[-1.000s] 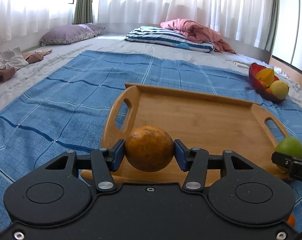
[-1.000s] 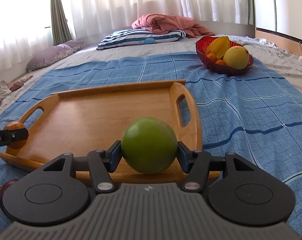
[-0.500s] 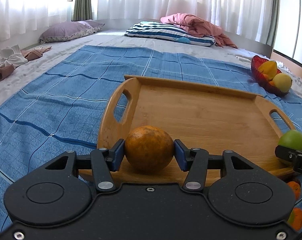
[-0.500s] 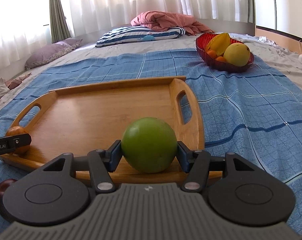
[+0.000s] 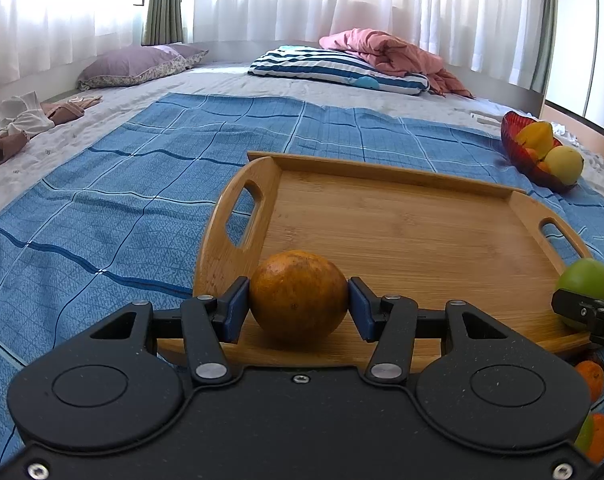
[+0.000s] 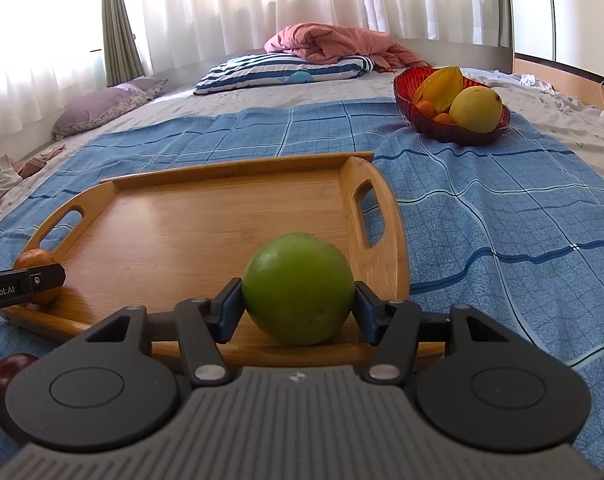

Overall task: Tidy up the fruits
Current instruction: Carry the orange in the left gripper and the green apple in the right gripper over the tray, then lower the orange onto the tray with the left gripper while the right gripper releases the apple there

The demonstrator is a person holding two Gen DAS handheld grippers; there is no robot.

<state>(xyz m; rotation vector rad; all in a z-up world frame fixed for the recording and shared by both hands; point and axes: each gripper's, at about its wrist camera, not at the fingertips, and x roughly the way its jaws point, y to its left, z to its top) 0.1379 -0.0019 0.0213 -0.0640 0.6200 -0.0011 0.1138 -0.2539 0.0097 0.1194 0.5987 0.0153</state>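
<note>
My left gripper (image 5: 298, 306) is shut on an orange (image 5: 298, 296), low over the near left corner of the wooden tray (image 5: 402, 224). A green round fruit (image 6: 298, 288) is pinched in my right gripper (image 6: 298, 306) at the tray's near right corner, beside the right handle. Each view catches the other gripper at its edge: the green fruit (image 5: 586, 286) at the right of the left wrist view, the orange (image 6: 36, 272) at the left of the right wrist view. Whether either fruit rests on the tray floor I cannot tell.
A red bowl (image 6: 450, 128) with a yellow fruit, a star fruit and small oranges sits far right on the blue checked blanket (image 5: 102, 208). Loose oranges (image 5: 590, 376) and a dark red fruit (image 6: 6, 372) lie by the tray's near edge. Pillows and bedding lie at the back.
Both grippers have sunk toward the tray with their fruits still held; the left one came down more, the orange now low at the tray's near edge.
</note>
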